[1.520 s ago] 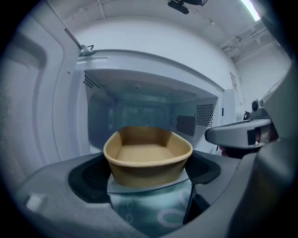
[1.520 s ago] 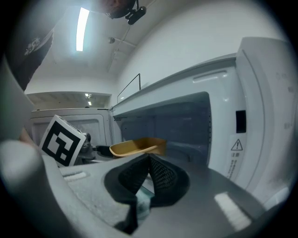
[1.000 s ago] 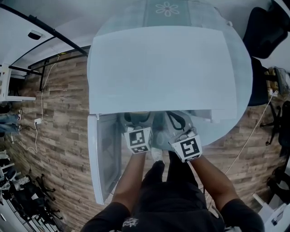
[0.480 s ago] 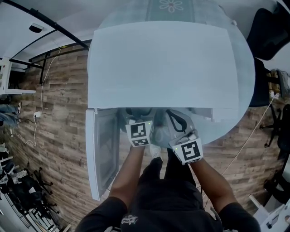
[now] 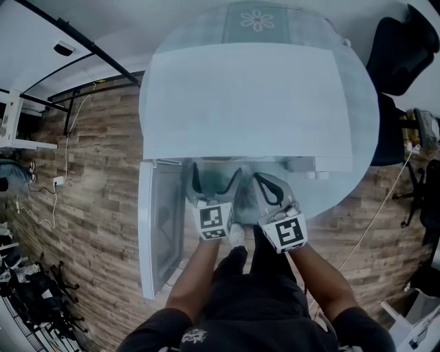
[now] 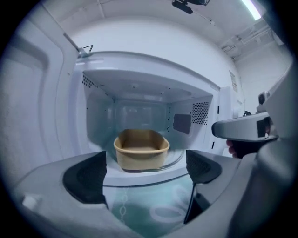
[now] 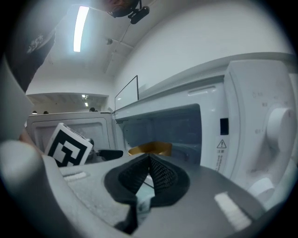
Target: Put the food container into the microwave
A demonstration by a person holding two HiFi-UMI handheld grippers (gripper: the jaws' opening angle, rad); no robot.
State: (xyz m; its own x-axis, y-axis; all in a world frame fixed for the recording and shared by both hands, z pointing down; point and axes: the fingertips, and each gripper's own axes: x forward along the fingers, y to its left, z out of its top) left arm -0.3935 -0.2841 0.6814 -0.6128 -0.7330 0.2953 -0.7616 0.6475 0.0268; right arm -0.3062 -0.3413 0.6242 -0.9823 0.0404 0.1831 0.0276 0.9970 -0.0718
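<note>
A tan food container (image 6: 141, 148) sits upright on the turntable inside the open white microwave (image 5: 254, 103); it shows again as a tan rim (image 7: 150, 148) in the right gripper view. My left gripper (image 6: 144, 181) hangs just outside the opening, open, with nothing between its black pads (image 6: 86, 176). From the head view, the left gripper (image 5: 215, 182) is at the microwave's front edge. My right gripper (image 7: 149, 174) is beside it on the right, shut with its pads touching and holding nothing; it is also seen at the front edge (image 5: 266, 184).
The microwave door (image 5: 159, 227) stands swung open to the left. The microwave rests on a round table with a pale teal cloth (image 5: 254, 17). The control panel with knobs (image 7: 270, 135) is at the right. A black chair (image 5: 402, 48) stands at the far right.
Both grippers have drawn back a little from the microwave opening toward the person. The left gripper's jaws now show spread apart outside the cavity.
</note>
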